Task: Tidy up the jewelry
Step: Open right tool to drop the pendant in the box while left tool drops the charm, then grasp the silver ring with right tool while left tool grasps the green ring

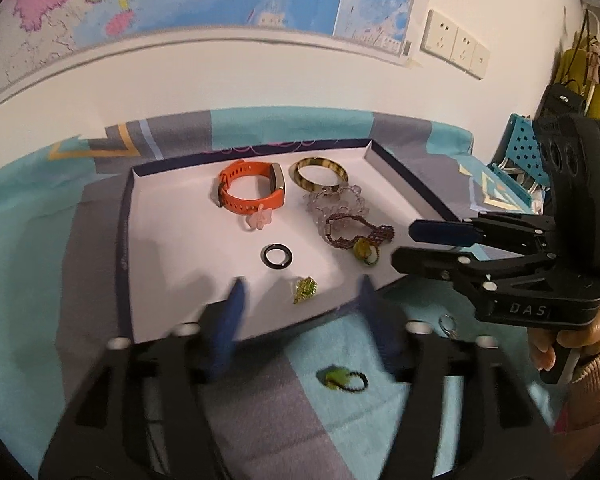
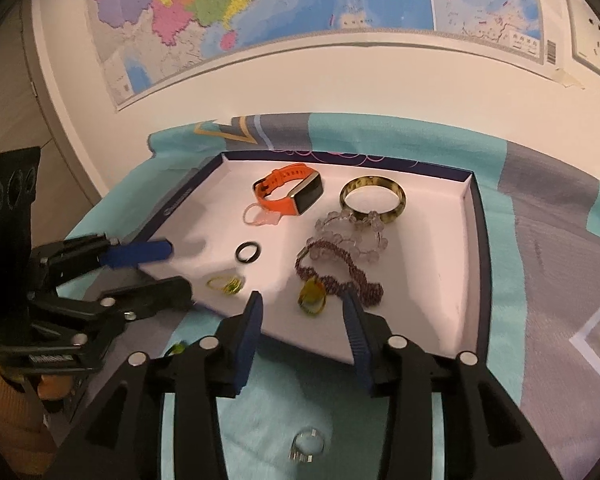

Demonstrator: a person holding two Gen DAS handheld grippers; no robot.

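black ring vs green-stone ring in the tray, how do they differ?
The black ring is a plain dark band; the green-stone ring is a thin gold band carrying a green stone. The black ring lies flat mid-tray; the green-stone ring lies nearer the front edge. Both sit loose in the white tray.

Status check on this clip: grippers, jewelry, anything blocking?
Left gripper open, empty; right gripper open, empty. Most jewelry in the tray; green ring and silver ring on the cloth outside. Nothing blocking.

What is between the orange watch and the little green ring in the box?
The black ring lies between the orange watch and green ring, clearest in the left wrist view.
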